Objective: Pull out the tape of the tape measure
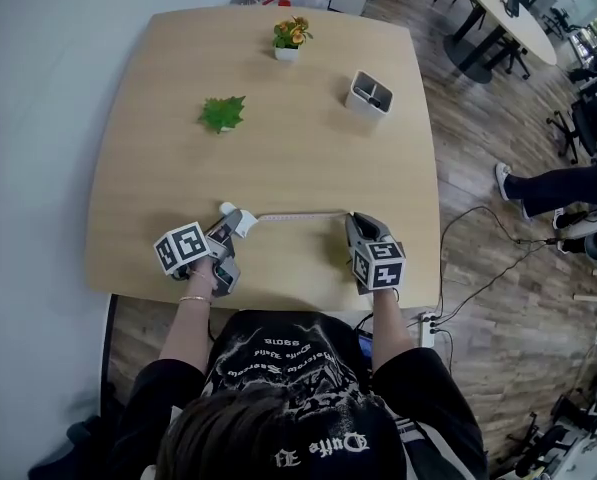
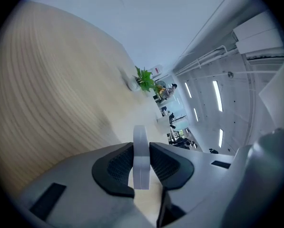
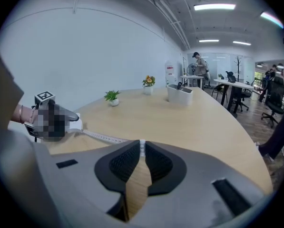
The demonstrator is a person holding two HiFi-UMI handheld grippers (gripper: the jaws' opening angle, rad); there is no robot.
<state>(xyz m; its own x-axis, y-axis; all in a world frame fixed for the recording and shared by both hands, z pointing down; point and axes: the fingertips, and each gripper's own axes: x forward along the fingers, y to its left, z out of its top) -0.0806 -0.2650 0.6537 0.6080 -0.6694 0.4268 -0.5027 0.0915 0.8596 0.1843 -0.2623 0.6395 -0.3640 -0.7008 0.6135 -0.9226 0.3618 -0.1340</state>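
A small white tape measure case (image 1: 240,222) lies near the table's front edge, and my left gripper (image 1: 233,230) is shut on it. In the left gripper view the case (image 2: 140,158) stands edge-on between the two black pads. A pale tape (image 1: 298,215) runs straight from the case rightward to my right gripper (image 1: 353,221), which is shut on the tape's end. In the right gripper view the tape (image 3: 101,137) stretches from the left gripper to the pinched white tip (image 3: 142,146) between the pads.
On the wooden table (image 1: 308,158) stand a green leafy plant (image 1: 222,113), a potted flower (image 1: 290,38) and a white rectangular holder (image 1: 370,93), all further back. A person's leg and cables lie on the floor at the right.
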